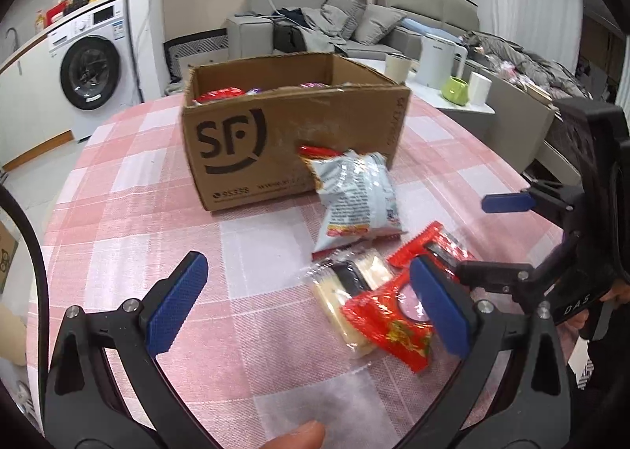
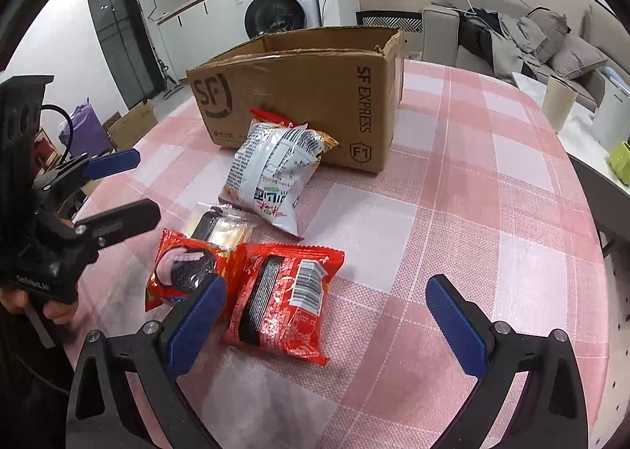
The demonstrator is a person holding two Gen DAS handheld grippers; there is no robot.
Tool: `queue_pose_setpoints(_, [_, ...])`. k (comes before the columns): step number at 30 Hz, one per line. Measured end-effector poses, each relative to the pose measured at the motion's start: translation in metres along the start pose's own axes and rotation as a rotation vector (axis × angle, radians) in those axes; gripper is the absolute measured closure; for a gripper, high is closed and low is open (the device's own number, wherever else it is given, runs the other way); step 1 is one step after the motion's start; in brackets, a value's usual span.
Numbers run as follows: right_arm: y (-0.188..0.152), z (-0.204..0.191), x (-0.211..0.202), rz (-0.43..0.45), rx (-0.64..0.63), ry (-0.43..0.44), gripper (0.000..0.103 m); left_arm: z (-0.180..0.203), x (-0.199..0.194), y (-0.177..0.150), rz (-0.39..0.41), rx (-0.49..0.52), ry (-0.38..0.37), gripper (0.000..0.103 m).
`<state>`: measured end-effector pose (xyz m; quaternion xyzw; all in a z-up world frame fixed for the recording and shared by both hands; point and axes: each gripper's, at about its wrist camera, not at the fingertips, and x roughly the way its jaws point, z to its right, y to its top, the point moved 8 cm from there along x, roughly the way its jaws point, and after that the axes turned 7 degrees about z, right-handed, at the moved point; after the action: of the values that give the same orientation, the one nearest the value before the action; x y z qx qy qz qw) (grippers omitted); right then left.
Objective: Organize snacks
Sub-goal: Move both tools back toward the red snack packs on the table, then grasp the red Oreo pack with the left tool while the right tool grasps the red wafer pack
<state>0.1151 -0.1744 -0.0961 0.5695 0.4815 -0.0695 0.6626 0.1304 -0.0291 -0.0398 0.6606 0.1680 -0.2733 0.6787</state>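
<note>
Inside cardboard box: red snack packet; others partly hidden.

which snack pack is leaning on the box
The white chip bag: its top rests against the cardboard box, while the two red packs and the clear one lie flat on the table.

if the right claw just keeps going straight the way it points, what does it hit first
Probably the red snack packet lying just ahead of the open right claw, slightly left of centre; depth is unclear, so it might skim past it onto bare tablecloth.
</note>
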Motion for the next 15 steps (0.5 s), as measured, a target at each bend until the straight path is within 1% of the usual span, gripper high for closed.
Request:
queue_pose_setpoints(2, [-0.002,-0.002,0.002,-0.016,0.0,0.015,0.0,0.006,0.003,-0.003,-0.014,0.013,-0.02,0.001])
queue_pose_setpoints(8, [-0.006,0.003,0.007,-0.045,0.018,-0.004,0.0,0.023,0.008,-0.014,-0.049,0.043,-0.081,0.001])
queue_pose_setpoints(12, [-0.005,0.005,0.009,-0.049,0.027,-0.011,0.0,0.038,0.008,-0.022,-0.085,0.065,-0.153,0.001])
queue_pose_setpoints(15, [-0.004,0.003,0.008,-0.041,0.027,-0.005,0.0,0.047,0.01,-0.026,-0.093,0.099,-0.161,0.001])
